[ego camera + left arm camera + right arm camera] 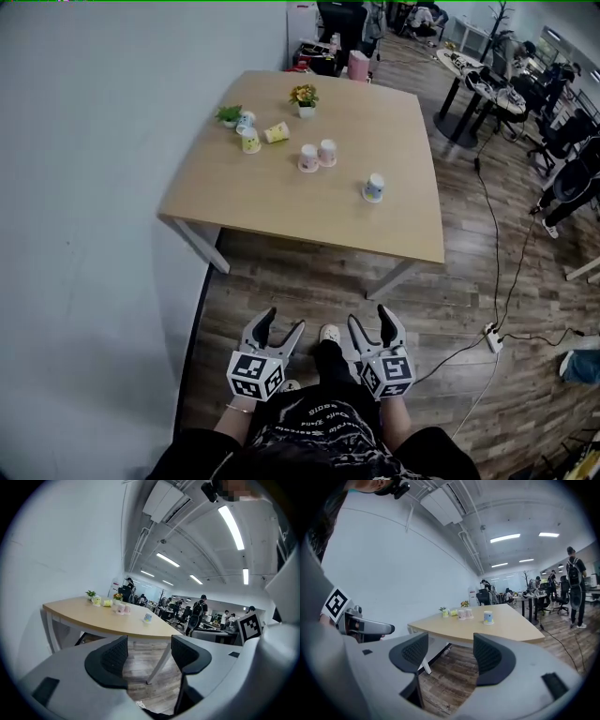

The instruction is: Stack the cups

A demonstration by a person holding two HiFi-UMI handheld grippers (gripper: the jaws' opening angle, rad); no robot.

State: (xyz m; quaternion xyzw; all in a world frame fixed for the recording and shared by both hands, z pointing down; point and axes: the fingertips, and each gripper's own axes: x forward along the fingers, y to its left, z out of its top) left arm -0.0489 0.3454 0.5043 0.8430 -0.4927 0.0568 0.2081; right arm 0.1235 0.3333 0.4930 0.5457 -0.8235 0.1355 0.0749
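Here, a blue-printed cup [374,187] stands alone on the wooden table [281,202], two pink cups [318,155] side by side beyond it and yellow cups [262,137] near a small potted plant [229,114], while the left gripper [284,321] and the right gripper [369,316], both with jaws apart and empty, hover over the plank floor [309,277] well short of the table.

cups [308,157] on table [319,211], plants [304,96] behind

White wall [94,187] at left, wood-plank floor [450,309], pale wooden table [281,202], office chairs [562,141] beyond, ceiling strip lights [232,520]
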